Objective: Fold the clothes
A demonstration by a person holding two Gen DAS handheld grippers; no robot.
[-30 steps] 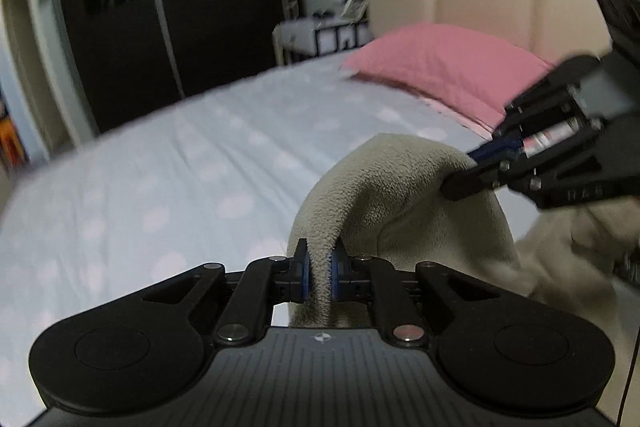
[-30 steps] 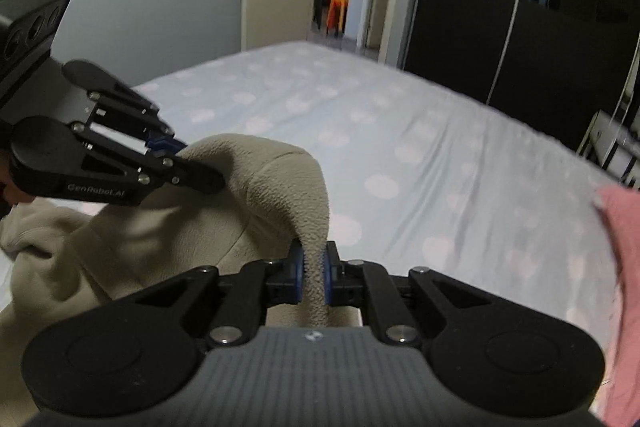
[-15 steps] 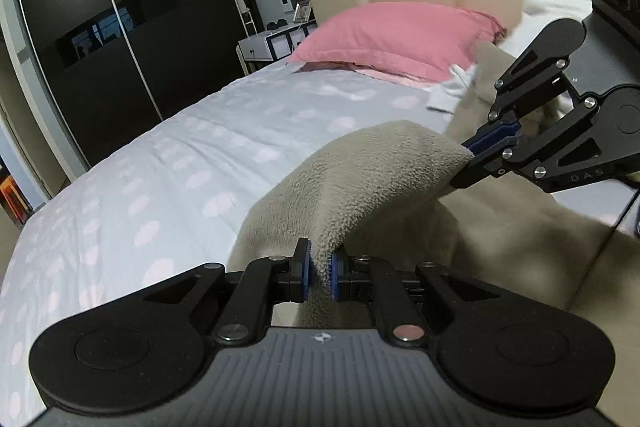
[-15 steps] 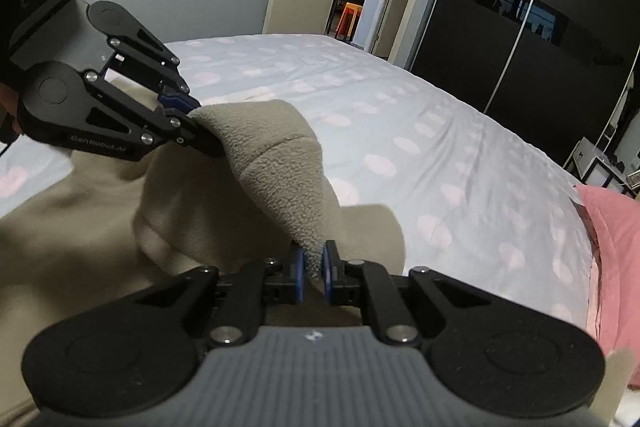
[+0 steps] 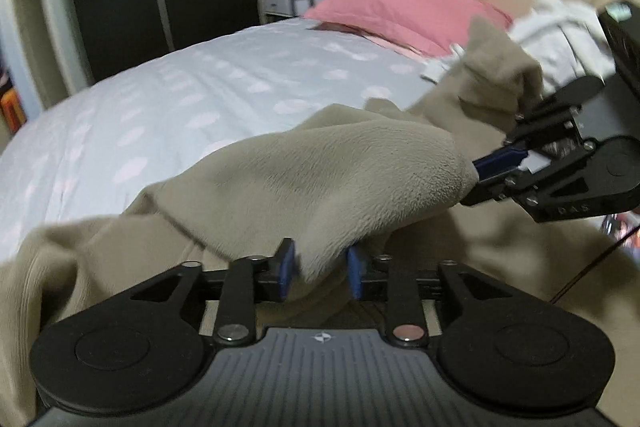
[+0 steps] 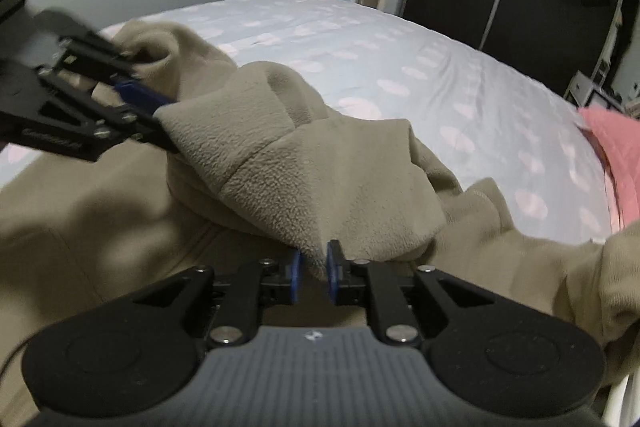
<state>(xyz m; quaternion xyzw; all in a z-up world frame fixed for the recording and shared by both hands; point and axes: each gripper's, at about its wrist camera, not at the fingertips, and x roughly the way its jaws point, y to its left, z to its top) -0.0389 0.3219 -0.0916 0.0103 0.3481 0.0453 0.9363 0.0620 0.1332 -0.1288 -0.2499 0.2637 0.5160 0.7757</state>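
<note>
On the bed (image 5: 200, 99), beige fleece (image 5: 340, 179) – soft, light, floppy, grippy pile. Left gripper (image 5: 320, 269) and right gripper (image 6: 313, 271) jaws opening, corners loose between them. Regrasp hem edges at 12 o'clock.

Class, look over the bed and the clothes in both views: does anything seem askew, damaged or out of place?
Nothing damaged or spilled. The beige fleece garment lies rumpled rather than flat, its folded flap bunched, and white clothes sit heaped by the pink pillow.
</note>
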